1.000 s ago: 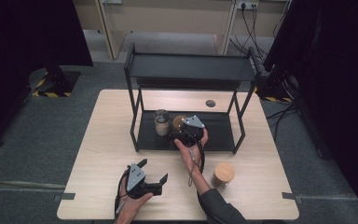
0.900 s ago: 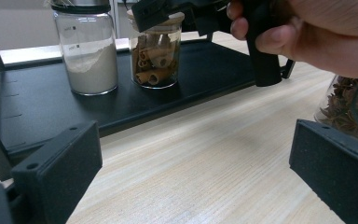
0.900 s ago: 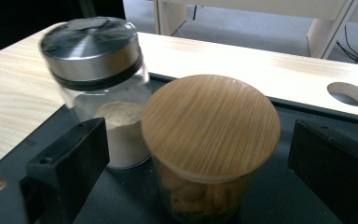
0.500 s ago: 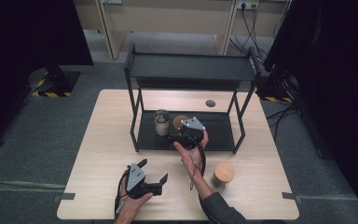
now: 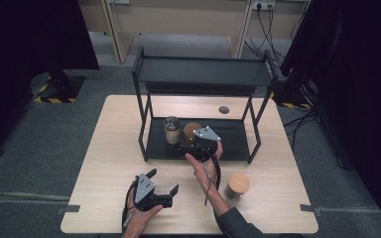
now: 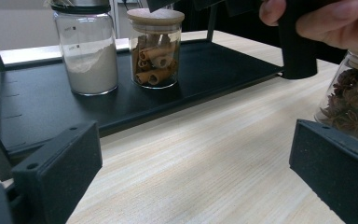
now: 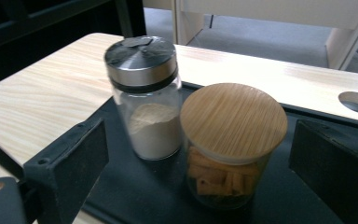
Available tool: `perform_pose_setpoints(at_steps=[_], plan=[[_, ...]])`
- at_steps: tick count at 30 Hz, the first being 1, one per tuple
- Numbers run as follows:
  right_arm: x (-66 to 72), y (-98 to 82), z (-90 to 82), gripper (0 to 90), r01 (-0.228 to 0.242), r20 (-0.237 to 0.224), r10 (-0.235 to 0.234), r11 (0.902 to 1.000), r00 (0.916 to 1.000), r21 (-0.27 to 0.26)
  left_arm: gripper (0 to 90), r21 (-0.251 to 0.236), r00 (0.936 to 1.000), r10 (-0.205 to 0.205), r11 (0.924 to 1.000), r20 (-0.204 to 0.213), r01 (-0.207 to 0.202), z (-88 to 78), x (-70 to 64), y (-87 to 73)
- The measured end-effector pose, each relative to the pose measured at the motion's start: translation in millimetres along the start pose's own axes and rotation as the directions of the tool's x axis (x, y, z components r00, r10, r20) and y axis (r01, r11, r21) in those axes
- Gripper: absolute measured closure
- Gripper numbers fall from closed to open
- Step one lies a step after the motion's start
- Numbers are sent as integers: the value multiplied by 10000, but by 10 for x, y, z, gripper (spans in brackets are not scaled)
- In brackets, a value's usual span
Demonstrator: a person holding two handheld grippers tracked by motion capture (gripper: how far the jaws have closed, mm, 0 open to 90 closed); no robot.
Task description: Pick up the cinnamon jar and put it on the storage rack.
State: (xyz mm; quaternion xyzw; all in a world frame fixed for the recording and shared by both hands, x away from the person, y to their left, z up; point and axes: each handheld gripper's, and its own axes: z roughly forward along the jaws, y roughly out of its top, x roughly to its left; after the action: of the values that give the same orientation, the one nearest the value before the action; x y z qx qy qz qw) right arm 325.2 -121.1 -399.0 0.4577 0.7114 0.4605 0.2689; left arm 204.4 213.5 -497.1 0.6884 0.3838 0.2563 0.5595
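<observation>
**A:** Left to right, then. Our left gripper (image 5: 166,192) rests low on the pale wooden desk (image 5: 109,148), jaws spread wide with nothing between them. It is well away from the work.

**B:** Next comes the clear glass jar of white powder with the brushed-metal lid (image 7: 144,93), on the bottom tray of the black metal rack (image 5: 158,146). And just to its right, almost touching?

**A:** The one we are at: the round glass jar of cinnamon sticks with the flat bamboo lid (image 7: 230,140), upright on the same tray. Our right gripper (image 5: 194,147) hovers at it, jaws wide on either side, pads clear of the glass.

**B:** How will it handle?

**A:** We judge it stiff, smooth and breakable, and fairly light given the loose sticks. The lid may merely sit on, so we would clamp the glass wall below it, mid-height, squarely.

**B:** And the powder jar beside it leaves little room for a jaw.

**A:** Farthest right, the bamboo-lidded star anise jar (image 5: 238,185) stands on the desk.
</observation>
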Motion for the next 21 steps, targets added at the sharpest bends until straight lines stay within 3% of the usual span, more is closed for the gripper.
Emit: perform_pose_setpoints(at_steps=[21], plan=[[-33, -73, -293, 50, 277, -908, -300, 9993, 9954, -257, 19, 2, 10000, -2, 10000, -14, 2, 0, -2, 0]])
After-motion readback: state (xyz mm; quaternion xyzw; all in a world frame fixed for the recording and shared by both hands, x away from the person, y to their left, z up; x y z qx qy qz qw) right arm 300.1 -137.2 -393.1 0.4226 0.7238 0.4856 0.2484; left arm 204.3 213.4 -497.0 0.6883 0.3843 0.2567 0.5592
